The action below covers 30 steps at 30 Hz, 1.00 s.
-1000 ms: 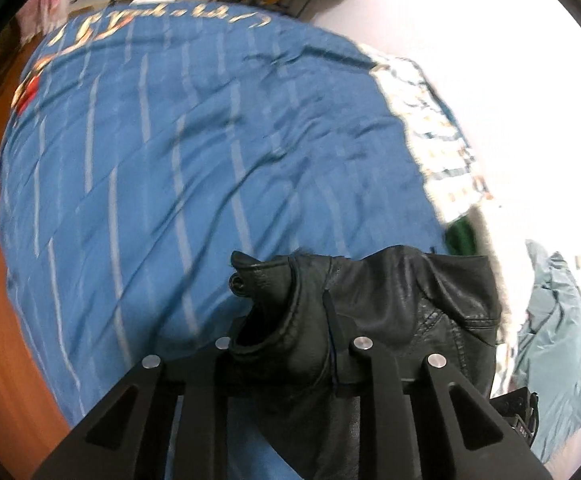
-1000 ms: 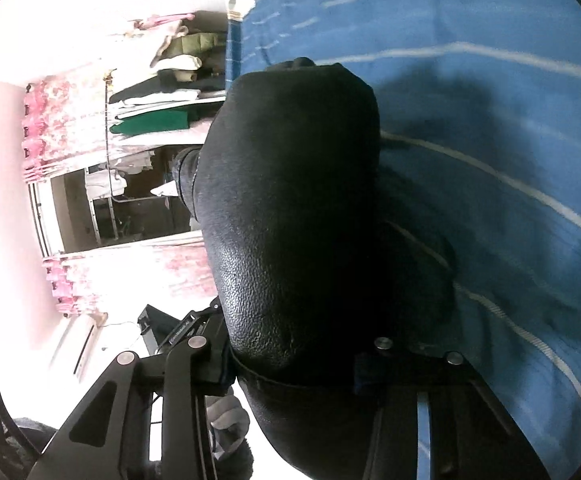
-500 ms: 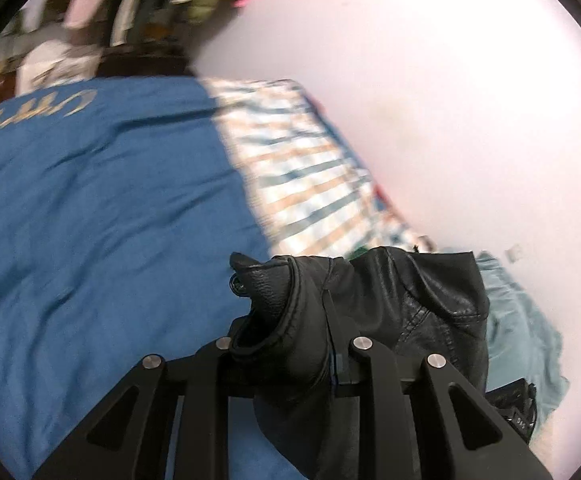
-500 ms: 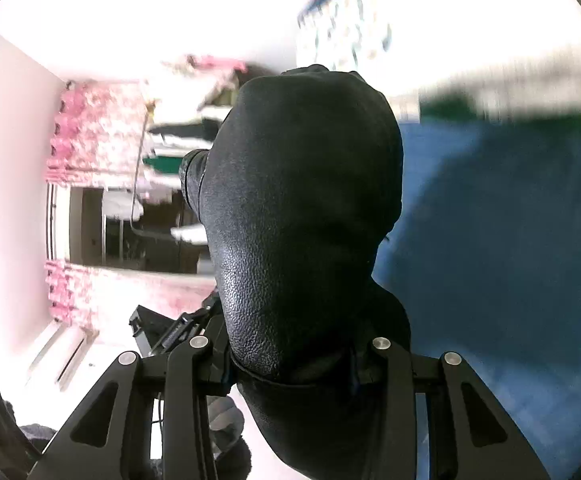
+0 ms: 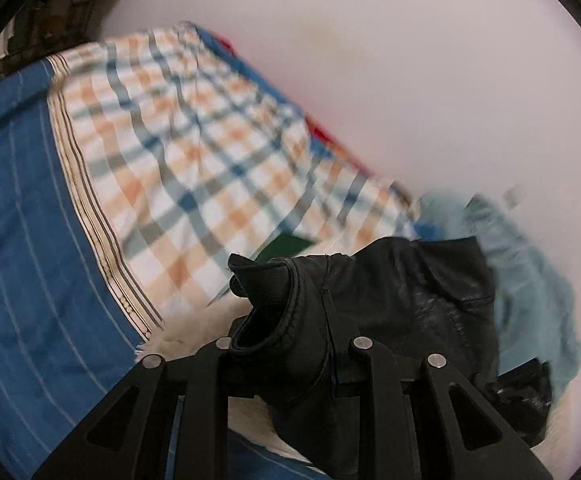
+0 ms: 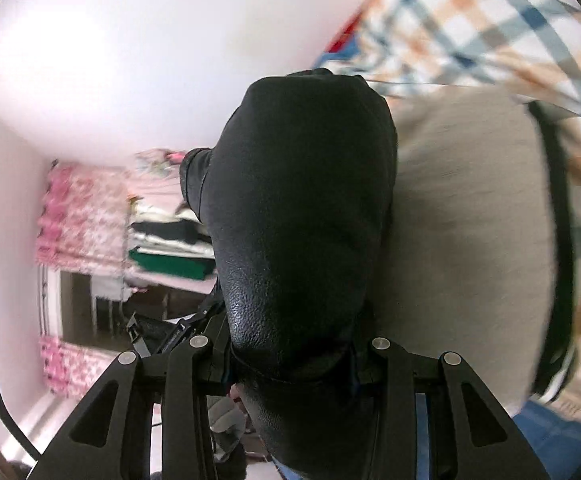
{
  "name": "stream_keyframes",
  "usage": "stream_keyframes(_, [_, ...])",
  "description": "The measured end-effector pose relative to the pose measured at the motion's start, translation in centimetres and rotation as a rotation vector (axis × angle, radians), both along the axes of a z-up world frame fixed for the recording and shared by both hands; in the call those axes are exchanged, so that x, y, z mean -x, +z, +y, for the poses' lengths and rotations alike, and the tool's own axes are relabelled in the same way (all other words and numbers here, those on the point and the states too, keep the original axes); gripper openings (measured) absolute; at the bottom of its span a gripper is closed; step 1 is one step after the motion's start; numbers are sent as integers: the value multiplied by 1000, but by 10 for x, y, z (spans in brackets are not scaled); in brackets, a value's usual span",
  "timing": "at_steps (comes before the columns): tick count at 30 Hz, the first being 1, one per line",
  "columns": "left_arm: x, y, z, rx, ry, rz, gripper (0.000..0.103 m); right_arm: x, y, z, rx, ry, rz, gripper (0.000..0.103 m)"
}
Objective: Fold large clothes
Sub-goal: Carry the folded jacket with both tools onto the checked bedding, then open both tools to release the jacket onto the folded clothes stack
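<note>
A black leather jacket [image 5: 402, 296] hangs between both grippers, clear of the bed. My left gripper [image 5: 290, 350] is shut on a bunched edge of it, with a cuff-like fold sticking up between the fingers. In the right wrist view a thick rounded bulk of the same jacket [image 6: 302, 216] fills the middle and hides most of what lies behind it. My right gripper [image 6: 290, 354] is shut on that bulk, its fingers spread by the thick leather.
A checked orange-and-blue cover [image 5: 194, 148] lies over the blue striped bedspread [image 5: 22, 264] below the left gripper. A light blue garment [image 5: 530, 280] lies by the white wall [image 5: 410, 60]. A beige cushion [image 6: 466, 216] sits right of the jacket. Shelves of folded clothes [image 6: 170, 248] stand far left.
Both grippers have swept sideways with the jacket. The view has gone from the blue bedspread to the checked cover, the cushion and the wall. The grip on the jacket looks the same.
</note>
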State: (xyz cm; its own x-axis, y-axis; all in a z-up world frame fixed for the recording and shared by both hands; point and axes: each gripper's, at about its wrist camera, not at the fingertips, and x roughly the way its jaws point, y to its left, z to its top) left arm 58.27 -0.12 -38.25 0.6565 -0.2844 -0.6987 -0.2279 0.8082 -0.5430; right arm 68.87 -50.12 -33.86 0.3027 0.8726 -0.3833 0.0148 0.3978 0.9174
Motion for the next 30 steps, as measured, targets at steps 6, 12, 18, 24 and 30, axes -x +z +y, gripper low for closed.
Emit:
stream_keyframes(6, [-10, -44, -10, -95, -71, 84, 30, -28, -51, -15, 78, -9, 81, 47])
stream_keyframes(12, [-11, -40, -20, -235, -131, 115, 38, -19, -37, 8, 337, -7, 102, 70])
stream_keyframes(18, [-2, -16, -38, -524, -152, 104, 101, 16, 12, 45, 891, -122, 55, 86])
stream_keyframes(24, [33, 17, -48, -640, -202, 77, 102, 86, 34, 82, 1159, -204, 61, 90])
stream_keyframes(30, [85, 71, -49, -682, -241, 43, 102, 153, 72, 113, 1261, -289, 59, 91])
